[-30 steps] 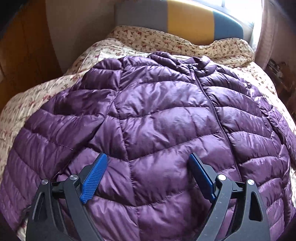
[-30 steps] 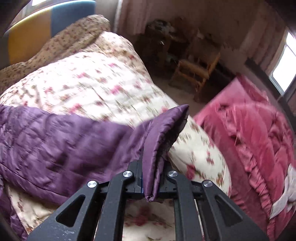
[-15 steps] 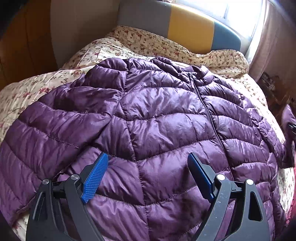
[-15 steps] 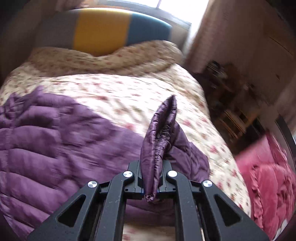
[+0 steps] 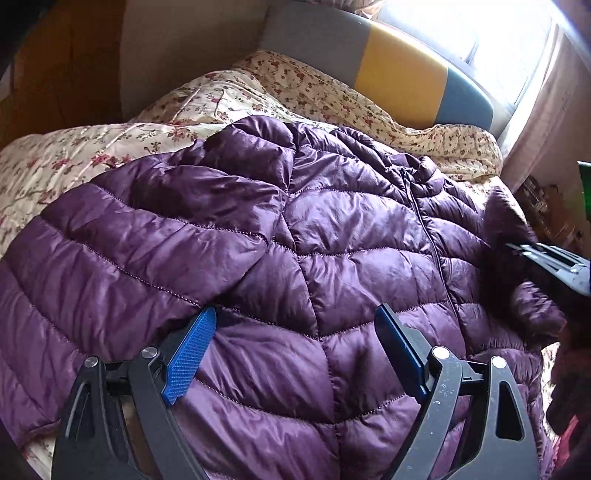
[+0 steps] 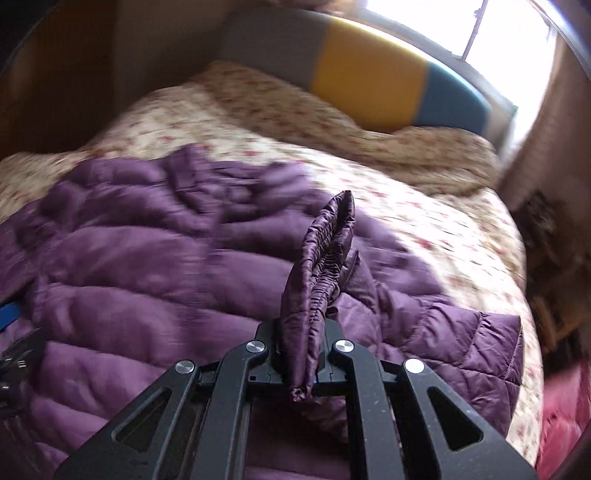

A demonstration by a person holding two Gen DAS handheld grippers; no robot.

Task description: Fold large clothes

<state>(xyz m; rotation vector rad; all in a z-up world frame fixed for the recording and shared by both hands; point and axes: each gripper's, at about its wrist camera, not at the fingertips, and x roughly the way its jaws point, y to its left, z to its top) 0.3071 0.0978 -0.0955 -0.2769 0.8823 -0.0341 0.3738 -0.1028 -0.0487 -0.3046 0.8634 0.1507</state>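
Right tongs [image 6: 301,363] clamp the elastic cuff [image 6: 319,273] above the quilted purple puffer jacket [image 5: 295,258] for folding inward; left tongs [image 5: 295,354] gape empty over its front

place: home bedroom | signs: floral quilt [image 5: 110,147], padded headboard [image 5: 402,74], window [image 6: 509,29]

right view motion-blurred; jacket [image 6: 155,266] hem cut off at frame bottom; right gripper [image 5: 546,258] mostly past left view's edge.

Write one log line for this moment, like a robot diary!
right gripper: shut on sleeve cuff | left gripper: open over purple quilted puffer jacket | floral bedspread underneath
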